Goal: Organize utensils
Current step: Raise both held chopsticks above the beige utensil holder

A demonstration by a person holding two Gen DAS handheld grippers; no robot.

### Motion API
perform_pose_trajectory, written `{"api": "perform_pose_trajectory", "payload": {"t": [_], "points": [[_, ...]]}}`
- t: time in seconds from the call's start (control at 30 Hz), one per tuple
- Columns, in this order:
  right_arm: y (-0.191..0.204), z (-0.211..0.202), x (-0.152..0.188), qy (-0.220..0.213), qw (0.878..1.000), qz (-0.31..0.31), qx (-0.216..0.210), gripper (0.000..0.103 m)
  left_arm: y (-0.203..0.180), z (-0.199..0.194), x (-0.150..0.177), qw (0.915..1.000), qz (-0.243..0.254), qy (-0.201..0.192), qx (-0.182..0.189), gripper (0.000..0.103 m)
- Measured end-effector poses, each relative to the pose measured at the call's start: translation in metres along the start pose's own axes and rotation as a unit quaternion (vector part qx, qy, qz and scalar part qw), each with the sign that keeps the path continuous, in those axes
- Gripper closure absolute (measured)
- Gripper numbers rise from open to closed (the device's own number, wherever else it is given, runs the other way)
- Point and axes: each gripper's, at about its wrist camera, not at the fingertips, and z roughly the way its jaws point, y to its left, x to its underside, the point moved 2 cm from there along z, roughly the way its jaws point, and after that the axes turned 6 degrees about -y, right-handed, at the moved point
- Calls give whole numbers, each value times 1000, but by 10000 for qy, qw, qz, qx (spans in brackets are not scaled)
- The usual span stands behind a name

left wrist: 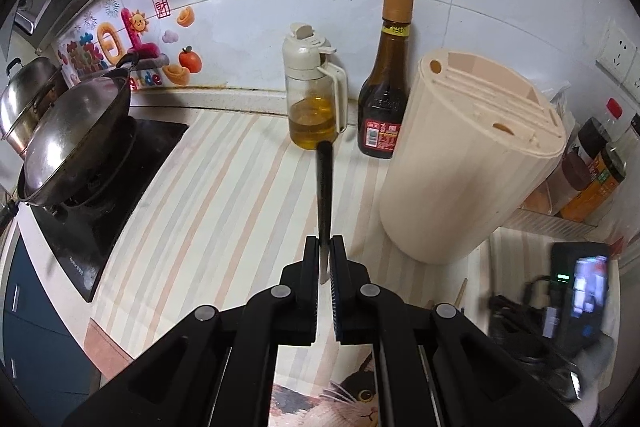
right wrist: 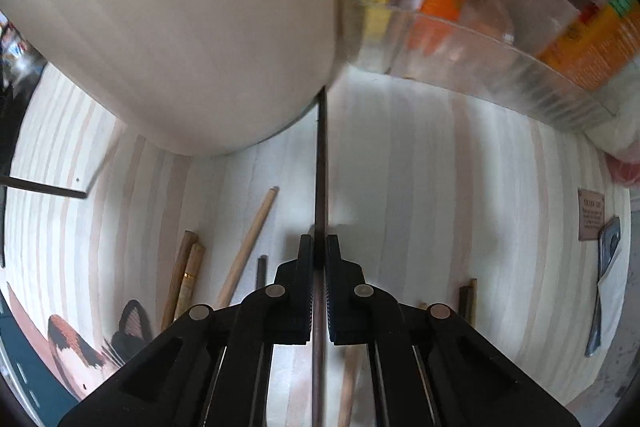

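My left gripper (left wrist: 325, 255) is shut on a knife (left wrist: 323, 187) by its blade, black handle pointing forward, held above the striped counter. A cream slotted utensil holder (left wrist: 468, 163) stands just right of it. My right gripper (right wrist: 319, 251) is shut on a thin dark stick, perhaps a chopstick (right wrist: 321, 167), whose tip reaches the base of the same holder (right wrist: 180, 27). Several wooden chopsticks (right wrist: 250, 247) lie on the mat left of the right gripper, and two more (right wrist: 466, 301) lie at its right.
An oil jug (left wrist: 314, 95) and a dark sauce bottle (left wrist: 386, 87) stand at the wall. A wok on the stove (left wrist: 76, 147) is at left. A clear tray of spice jars (right wrist: 500, 27) sits right of the holder. A phone on a stand (left wrist: 580, 287) is at right.
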Motion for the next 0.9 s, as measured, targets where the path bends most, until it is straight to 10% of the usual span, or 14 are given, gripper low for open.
{"api": "perform_pose_trajectory", "payload": {"t": [0.4,0.9], "points": [[-39,-125,-1,-1952,9784,499,-462,98,-7,-37,-16,9992,-36,-216,327,100],[-49,-292,-145,-3964,9070,646,-1264,98,-40,-134,-176,9777,-35,-1649,1302,100]]}}
